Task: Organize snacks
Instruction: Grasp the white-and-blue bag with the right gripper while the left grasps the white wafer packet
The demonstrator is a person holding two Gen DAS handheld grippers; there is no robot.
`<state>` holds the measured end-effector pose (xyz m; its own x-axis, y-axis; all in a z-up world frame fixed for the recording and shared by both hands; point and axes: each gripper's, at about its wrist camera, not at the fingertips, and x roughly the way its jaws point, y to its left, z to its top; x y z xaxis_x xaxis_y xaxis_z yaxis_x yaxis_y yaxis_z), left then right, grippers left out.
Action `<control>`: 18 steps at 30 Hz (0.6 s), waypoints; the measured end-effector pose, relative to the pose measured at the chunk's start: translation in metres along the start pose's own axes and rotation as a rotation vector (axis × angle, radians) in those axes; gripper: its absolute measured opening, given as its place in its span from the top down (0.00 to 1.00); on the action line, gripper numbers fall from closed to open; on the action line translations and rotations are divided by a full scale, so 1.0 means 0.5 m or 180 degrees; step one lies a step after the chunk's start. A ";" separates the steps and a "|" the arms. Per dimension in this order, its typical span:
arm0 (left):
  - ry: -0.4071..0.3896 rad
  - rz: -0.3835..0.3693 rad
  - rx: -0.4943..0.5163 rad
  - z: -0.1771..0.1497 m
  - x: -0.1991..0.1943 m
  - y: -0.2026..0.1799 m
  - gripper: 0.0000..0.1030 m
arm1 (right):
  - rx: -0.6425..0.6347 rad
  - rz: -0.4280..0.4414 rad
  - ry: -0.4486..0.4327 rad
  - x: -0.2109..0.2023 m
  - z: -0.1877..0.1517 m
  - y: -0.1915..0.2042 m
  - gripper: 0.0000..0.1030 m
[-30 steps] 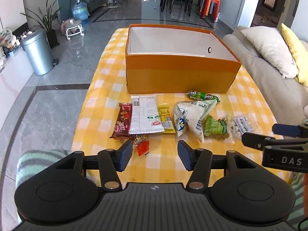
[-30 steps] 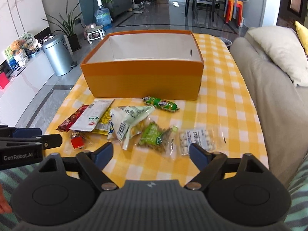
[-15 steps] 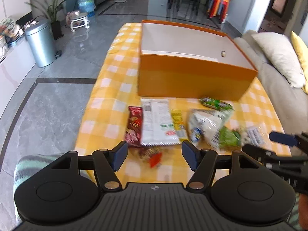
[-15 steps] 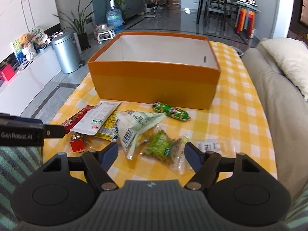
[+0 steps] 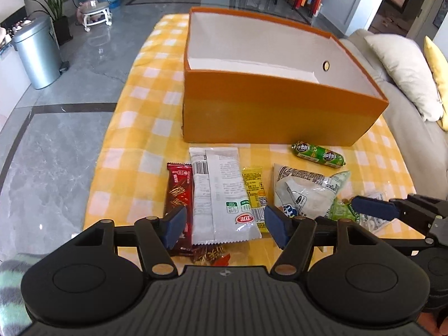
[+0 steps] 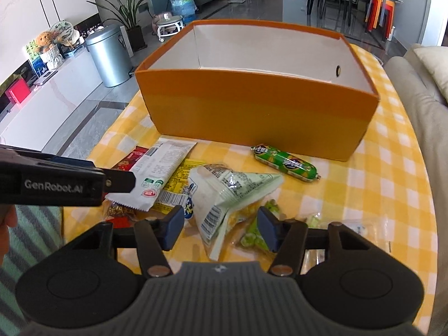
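**Both grippers over the snack row**

Left view: my left gripper (image 5: 224,225) stands wide, empty, above the white packet (image 5: 221,193) on the counter (image 5: 134,140).

Right view: my right gripper (image 6: 221,228), jaws just closing, still apart, straddles the pale green bag (image 6: 224,193). The orange box (image 6: 252,112) lies behind.

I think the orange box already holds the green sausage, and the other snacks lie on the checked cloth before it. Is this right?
Not quite. The green sausage is not in the orange box: it lies on the checked cloth just in front of the box, whose visible inside shows nothing in it. The right wrist view shows this plainly. The other snacks do lie on the cloth before the box.
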<state>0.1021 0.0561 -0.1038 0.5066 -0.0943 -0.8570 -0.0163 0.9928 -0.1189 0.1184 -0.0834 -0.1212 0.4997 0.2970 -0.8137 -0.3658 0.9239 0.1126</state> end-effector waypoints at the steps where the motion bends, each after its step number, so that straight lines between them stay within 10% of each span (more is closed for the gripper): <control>1: 0.0028 0.0001 0.0006 0.003 0.009 0.001 0.27 | -0.0002 0.0001 0.0005 0.007 0.003 0.000 0.45; 8: 0.0172 0.0025 0.0030 0.022 0.053 0.003 0.27 | 0.0081 0.0024 0.0079 0.054 0.021 -0.006 0.46; 13: 0.0252 0.0034 0.0070 0.035 0.078 -0.003 0.27 | 0.0157 0.0056 0.0045 0.061 0.023 -0.011 0.74; 18: 0.0345 0.0115 0.0127 0.048 0.103 -0.020 0.29 | 0.0194 0.0020 0.0058 0.061 0.019 -0.026 0.80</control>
<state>0.1492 0.0433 -0.1348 0.4100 -0.0637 -0.9099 0.0024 0.9976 -0.0687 0.1458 -0.0838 -0.1424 0.4829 0.2989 -0.8231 -0.3200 0.9352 0.1518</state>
